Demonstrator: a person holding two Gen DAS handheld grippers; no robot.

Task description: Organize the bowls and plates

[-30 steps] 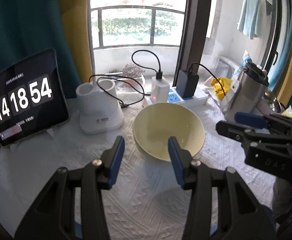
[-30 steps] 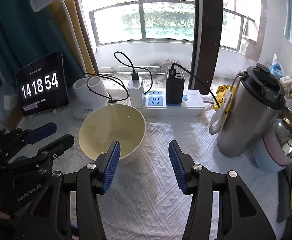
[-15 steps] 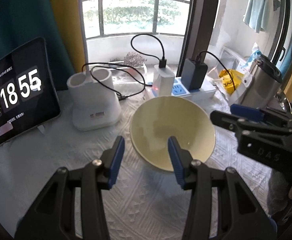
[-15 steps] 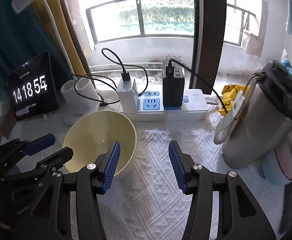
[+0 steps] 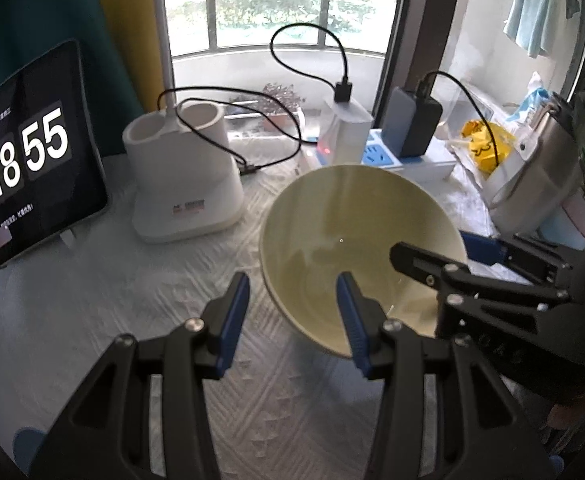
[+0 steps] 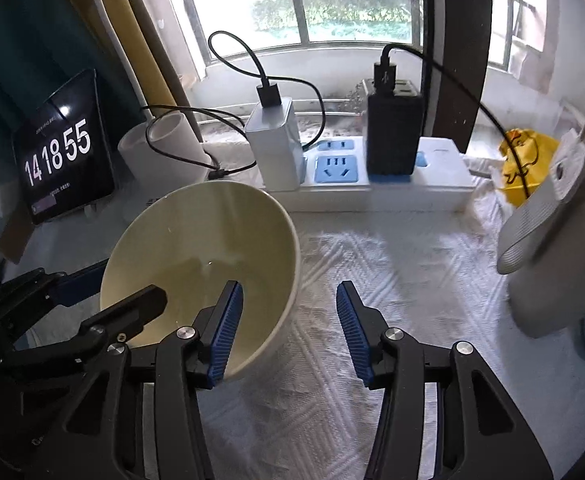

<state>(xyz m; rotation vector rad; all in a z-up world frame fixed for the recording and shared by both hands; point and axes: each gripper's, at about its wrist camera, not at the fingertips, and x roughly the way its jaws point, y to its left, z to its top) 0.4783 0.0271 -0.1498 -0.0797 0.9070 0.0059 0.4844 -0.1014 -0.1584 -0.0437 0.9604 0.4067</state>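
1. Both claws have come down and closer to the bowl [image 5: 344, 240] since a second ago; it now fills more of each view, and the clock [image 5: 24, 156] reads one second later.
2. Left claw [image 5: 292, 316]: released, nothing pinched. Its right finger reaches over the bowl's near rim into the hollow, and its left finger stands outside the bowl, so the near-left rim lies between them, untouched as far as I can tell.
3. Right claw [image 6: 288, 328]: jaws closing, not yet gripping. Its left finger sits inside the bowl and its right finger outside over the cloth, with the bowl's right wall between them.
4. The pale yellow bowl sits upright on the white-clothed tabletop [image 6: 392, 264], just ahead of both claws, one claw at each side.
5. Beyond the claws: a power strip [image 6: 372, 188] with two chargers, and a white holder [image 5: 184, 172] ahead-left of the left claw.
6. A steel flask [image 5: 540, 168] stands ahead-right of the left claw.
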